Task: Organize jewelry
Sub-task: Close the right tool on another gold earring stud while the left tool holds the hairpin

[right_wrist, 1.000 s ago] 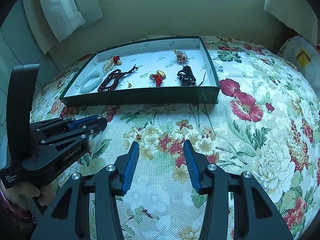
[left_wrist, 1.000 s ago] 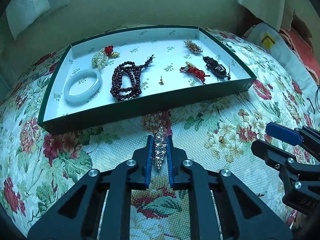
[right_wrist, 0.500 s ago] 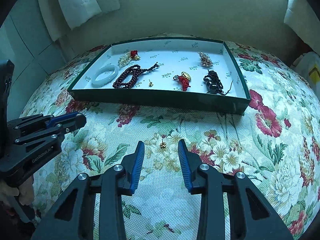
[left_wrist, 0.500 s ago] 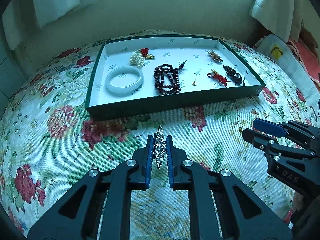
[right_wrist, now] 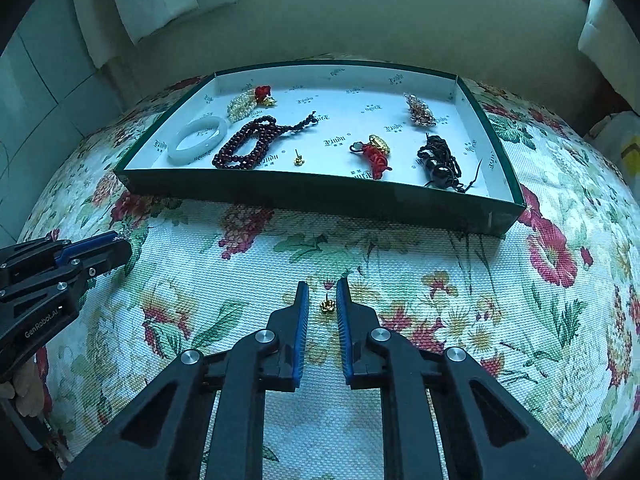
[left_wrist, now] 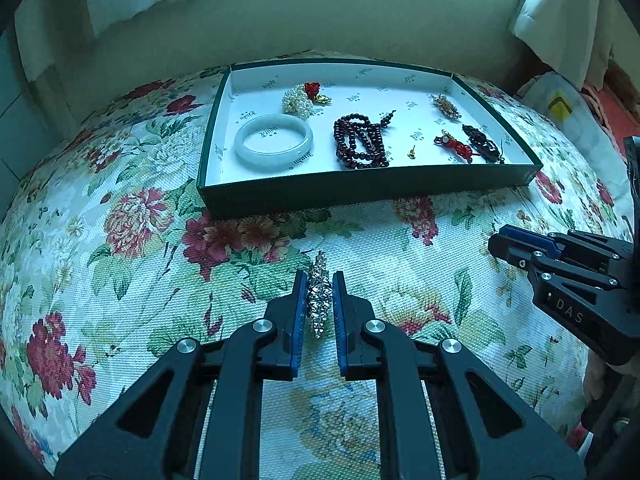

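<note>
Worryingly, the right gripper, just narrowed around the tiny gold stud earring between its pads, risked flicking it away.

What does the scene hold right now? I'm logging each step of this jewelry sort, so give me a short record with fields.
surface: floral cloth
tray: green box, white-lined, open
in tray: pale bangle, dark red beads, pearl cluster, gold stud, red knot charm, black cord piece, gold filigree piece
left gripper: shut on silver brooch
right gripper: jaws just closing around small gold earring; pad contact unclear
</note>
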A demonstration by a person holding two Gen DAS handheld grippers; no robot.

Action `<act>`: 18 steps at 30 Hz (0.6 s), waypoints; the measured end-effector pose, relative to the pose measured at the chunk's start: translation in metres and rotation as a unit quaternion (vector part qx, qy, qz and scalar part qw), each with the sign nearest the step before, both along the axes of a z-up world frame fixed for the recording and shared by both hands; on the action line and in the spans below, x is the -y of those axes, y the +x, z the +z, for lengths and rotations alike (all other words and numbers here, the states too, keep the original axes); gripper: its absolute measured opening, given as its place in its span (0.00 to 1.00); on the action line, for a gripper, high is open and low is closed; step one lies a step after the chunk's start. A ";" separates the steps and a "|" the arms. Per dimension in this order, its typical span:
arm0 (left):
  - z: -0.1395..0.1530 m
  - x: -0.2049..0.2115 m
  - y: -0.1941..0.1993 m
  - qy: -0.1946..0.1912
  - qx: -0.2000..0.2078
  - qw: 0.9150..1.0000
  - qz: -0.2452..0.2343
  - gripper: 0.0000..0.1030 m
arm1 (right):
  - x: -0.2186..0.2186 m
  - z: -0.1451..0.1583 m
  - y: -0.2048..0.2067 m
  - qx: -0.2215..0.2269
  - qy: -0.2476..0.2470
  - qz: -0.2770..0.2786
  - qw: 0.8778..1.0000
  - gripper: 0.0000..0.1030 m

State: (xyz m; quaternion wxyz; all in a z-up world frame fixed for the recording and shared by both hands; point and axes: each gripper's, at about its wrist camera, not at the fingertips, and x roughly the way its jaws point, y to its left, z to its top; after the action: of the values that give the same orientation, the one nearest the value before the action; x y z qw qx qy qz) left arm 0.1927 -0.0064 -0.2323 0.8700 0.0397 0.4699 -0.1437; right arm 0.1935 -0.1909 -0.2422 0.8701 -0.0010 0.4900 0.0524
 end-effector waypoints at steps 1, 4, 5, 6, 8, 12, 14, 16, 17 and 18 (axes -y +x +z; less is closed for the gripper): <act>0.000 0.000 0.000 0.000 -0.001 1.000 0.000 0.12 | 0.000 0.000 0.000 0.000 0.000 0.001 1.000 0.07; -0.001 -0.001 0.000 -0.001 -0.002 1.000 0.001 0.12 | -0.001 0.000 0.000 0.002 0.001 0.000 1.000 0.07; 0.000 -0.001 0.000 -0.001 -0.001 1.000 0.001 0.12 | 0.000 0.000 0.000 0.002 0.004 -0.001 1.000 0.07; 0.000 -0.001 0.000 -0.001 -0.001 1.000 0.001 0.12 | 0.001 0.000 0.000 0.002 0.008 -0.002 1.000 0.07; 0.000 0.000 0.000 -0.001 -0.001 1.000 0.001 0.12 | 0.001 0.000 -0.001 0.001 0.009 -0.003 1.000 0.07; 0.000 0.000 0.000 -0.001 -0.002 1.000 0.001 0.12 | 0.001 0.002 -0.003 0.002 0.011 -0.003 1.000 0.07; 0.000 0.000 0.000 -0.001 -0.001 1.000 0.001 0.12 | 0.001 0.003 -0.004 0.004 0.012 -0.002 1.000 0.07; 0.001 0.001 0.000 -0.002 0.001 1.000 0.001 0.12 | 0.001 0.007 -0.005 0.008 0.013 -0.002 1.000 0.07; 0.002 0.002 -0.001 -0.003 0.002 1.000 0.001 0.12 | 0.001 0.009 -0.006 0.010 0.013 -0.001 1.000 0.07; 0.003 0.003 -0.001 -0.003 0.003 1.000 0.001 0.12 | 0.001 0.011 -0.006 0.012 0.014 -0.001 1.000 0.07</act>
State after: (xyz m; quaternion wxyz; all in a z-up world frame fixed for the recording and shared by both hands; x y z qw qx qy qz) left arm 0.1916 -0.0094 -0.2290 0.8716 0.0369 0.4670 -0.1445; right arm 0.1876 -0.1923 -0.2309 0.8759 0.0112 0.4789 0.0580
